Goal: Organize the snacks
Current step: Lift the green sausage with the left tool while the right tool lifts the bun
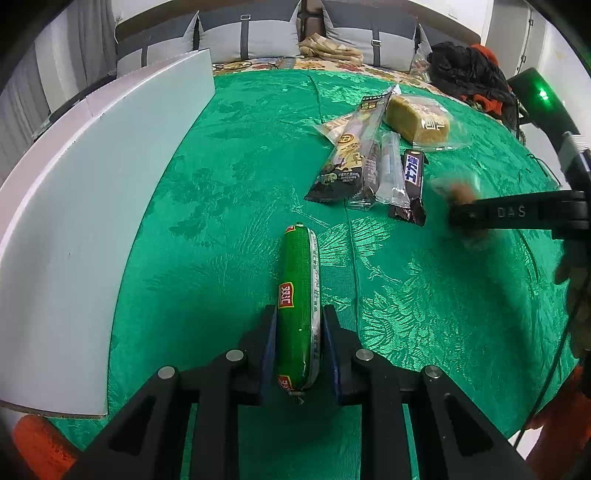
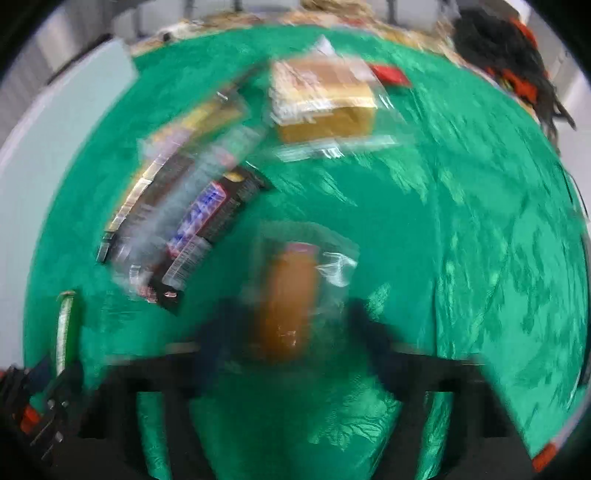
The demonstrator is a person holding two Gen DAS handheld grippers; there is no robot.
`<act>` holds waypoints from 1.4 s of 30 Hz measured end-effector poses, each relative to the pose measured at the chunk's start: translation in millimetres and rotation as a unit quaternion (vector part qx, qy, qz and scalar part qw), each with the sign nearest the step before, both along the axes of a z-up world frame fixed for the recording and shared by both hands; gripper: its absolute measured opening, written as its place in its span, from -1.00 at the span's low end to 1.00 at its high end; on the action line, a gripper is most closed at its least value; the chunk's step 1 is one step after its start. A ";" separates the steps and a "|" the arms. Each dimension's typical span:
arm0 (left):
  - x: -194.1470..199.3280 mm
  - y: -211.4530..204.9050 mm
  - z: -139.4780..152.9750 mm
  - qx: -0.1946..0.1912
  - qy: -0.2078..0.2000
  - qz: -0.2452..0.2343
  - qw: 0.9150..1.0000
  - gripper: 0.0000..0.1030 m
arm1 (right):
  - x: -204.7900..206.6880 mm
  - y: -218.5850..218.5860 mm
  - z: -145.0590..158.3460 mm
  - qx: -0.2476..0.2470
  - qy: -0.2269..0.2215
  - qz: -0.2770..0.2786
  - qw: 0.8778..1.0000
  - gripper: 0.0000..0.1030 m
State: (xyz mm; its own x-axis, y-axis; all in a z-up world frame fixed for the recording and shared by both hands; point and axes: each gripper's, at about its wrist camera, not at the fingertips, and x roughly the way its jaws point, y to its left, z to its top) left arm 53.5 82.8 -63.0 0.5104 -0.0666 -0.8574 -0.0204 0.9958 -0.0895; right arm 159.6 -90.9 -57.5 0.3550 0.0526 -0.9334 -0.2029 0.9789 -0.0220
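Observation:
My left gripper [image 1: 299, 321] is shut on a green wrapped sausage [image 1: 297, 295], held lengthwise between its jaws above the green tablecloth [image 1: 221, 184]. My right gripper [image 2: 291, 317] holds a small brown snack in a clear wrapper [image 2: 288, 295]; that view is badly blurred by motion. The right gripper also shows at the right of the left wrist view [image 1: 461, 218]. A pile of snacks lies on the cloth: a black long packet [image 1: 351, 155], a clear tube packet [image 1: 391, 166], a dark chocolate bar [image 1: 412, 184] and a wrapped yellow cake [image 1: 417, 118].
A white box [image 1: 92, 203] with a tall flat wall stands at the left of the table. Grey cushions [image 1: 251, 33] and dark clothing [image 1: 465, 74] lie beyond the far edge. The sausage and left gripper show at the lower left of the right wrist view [image 2: 66, 325].

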 end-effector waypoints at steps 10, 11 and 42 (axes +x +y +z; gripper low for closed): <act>0.7 2.6 0.1 -0.011 0.000 0.011 1.000 -0.56 | -10.3 -56.0 9.8 0.112 0.020 -0.043 0.993 -0.59; 0.9 2.3 0.1 -0.010 0.000 0.012 1.000 -0.56 | -11.2 -60.4 10.9 0.117 0.018 -0.045 0.992 -0.59; -23.0 65.5 95.5 -0.148 -0.081 0.072 0.983 -0.56 | -38.9 -15.4 78.8 0.182 -0.023 0.029 0.983 -0.59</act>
